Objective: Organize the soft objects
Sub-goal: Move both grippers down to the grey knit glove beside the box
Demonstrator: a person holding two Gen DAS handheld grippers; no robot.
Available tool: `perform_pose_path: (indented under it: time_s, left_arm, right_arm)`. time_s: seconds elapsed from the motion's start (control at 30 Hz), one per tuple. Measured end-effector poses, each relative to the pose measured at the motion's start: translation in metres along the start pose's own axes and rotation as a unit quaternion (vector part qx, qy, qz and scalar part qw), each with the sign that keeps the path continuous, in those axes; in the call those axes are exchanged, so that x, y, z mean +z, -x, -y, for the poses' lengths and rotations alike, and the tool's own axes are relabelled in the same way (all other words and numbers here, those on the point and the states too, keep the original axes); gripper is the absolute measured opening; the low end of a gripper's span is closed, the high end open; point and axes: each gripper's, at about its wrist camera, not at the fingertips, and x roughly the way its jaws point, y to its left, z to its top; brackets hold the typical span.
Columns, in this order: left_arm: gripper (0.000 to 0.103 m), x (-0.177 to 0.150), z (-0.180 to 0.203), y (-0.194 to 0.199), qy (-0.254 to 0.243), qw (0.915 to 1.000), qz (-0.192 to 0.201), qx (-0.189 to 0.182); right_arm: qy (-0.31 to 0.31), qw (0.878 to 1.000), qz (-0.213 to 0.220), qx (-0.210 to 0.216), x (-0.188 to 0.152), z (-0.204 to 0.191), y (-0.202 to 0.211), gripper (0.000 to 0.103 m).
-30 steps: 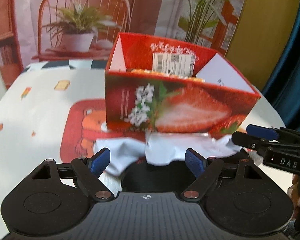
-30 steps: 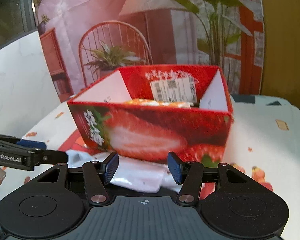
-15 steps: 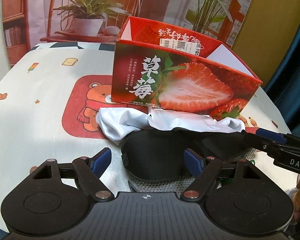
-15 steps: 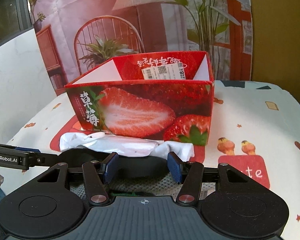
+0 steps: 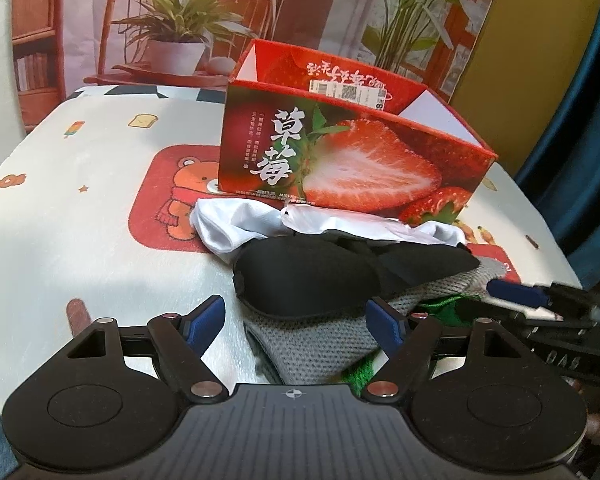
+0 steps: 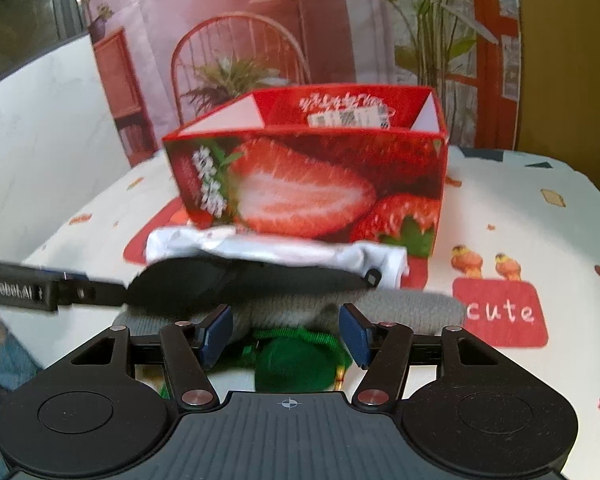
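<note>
— Printed backdrop of a chair and potted plants hangs behind the desk (image 5: 80, 208), which wears a soft cream cloth with cartoon bears and a red "cute" patch. What lies on it?

— A glossy cardboard strawberry box (image 5: 340, 160), open-topped, stands far. Against its near wall lies a heap: crumpled white fabric (image 5: 236, 228), a smooth black padded eye mask (image 5: 312, 276) on top, coarse grey knit (image 5: 316, 348) under that, and a fuzzy green piece (image 6: 296, 360) nearest.

— And the tools?

— The left hand-held gripper (image 5: 298, 326) hangs released over the heap's left end, its blue pads either side of the mask and knit, not pressing. The right hand-held gripper (image 6: 286, 334) has just been widening its jaws; the green piece and knit lie between them, ungrasped.

— Any difference between views?

— Only the right wrist view, though blurred, shows the mask's small buckle and the "cute" patch; only the left shows the bear print.
</note>
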Motion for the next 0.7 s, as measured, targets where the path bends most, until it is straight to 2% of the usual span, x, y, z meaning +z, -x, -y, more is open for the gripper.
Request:
perform_pose_path:
  time_s: [0.1, 0.23, 0.53, 0.7]
  left_arm:
    - [0.079, -0.001, 0.003, 0.009, -0.003, 0.9999, 0.008, -0.008]
    - [0.076, 0.001, 0.007, 0.007, -0.013, 0.9996, 0.013, -0.022]
    - [0.068, -0.007, 0.001, -0.017, -0.006, 0.999, -0.02, -0.038]
    - [0.064, -0.01, 0.001, -0.019, -0.003, 0.9985, -0.022, -0.05]
  right_arm:
    - [0.013, 1.0, -0.017, 0.005, -0.006, -0.004, 0.004, 0.064]
    - [0.014, 0.999, -0.034, 0.004, -0.009, -0.004, 0.001, 0.064]
    - [0.006, 0.997, -0.083, -0.001, -0.026, 0.004, -0.03, 0.064]
    - [0.017, 0.997, -0.078, -0.006, -0.027, 0.0, -0.032, 0.063]
